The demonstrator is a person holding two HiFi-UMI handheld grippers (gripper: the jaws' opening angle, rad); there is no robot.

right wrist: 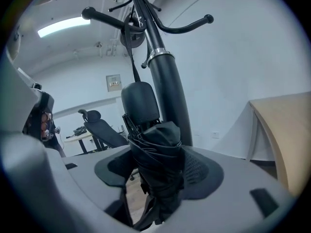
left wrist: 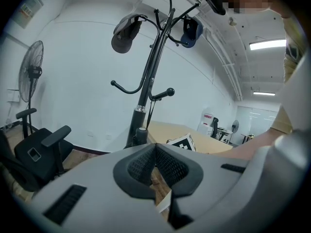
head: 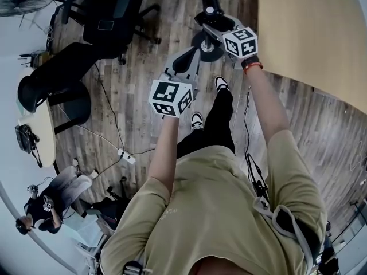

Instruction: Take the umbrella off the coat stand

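R tongs (right wrist: 159,174) clenched on the black folded fabric umbrella (right wrist: 158,154). It fills the gap btw both pads, upright. Its rounded black handle (right wrist: 140,103) sits just above the tongs, w/ a thin strap running up toward a hook arm of the black metal coat stand (right wrist: 165,81). The stand pole is right behind the umbrella, v. close, so little room that way. To the R of the R tongs is the edge of a light wood desk (right wrist: 286,130), near. The L side opens toward a black office chair (right wrist: 99,127), well apart.

L tongs (left wrist: 156,148) clenched pad to pad, nothing in them, held L of and behind the R tongs. The stand is ahead of them, w/ a dark cap (left wrist: 125,35) and a blue one (left wrist: 190,32) on the top hooks.

Below both tongs: wood plank floor (head: 143,56) and the stand's round base (head: 205,51). A white power strip (head: 127,156) w/ cable lies behind and L of the L tongs. White walls; standing fan (left wrist: 30,76) far L.
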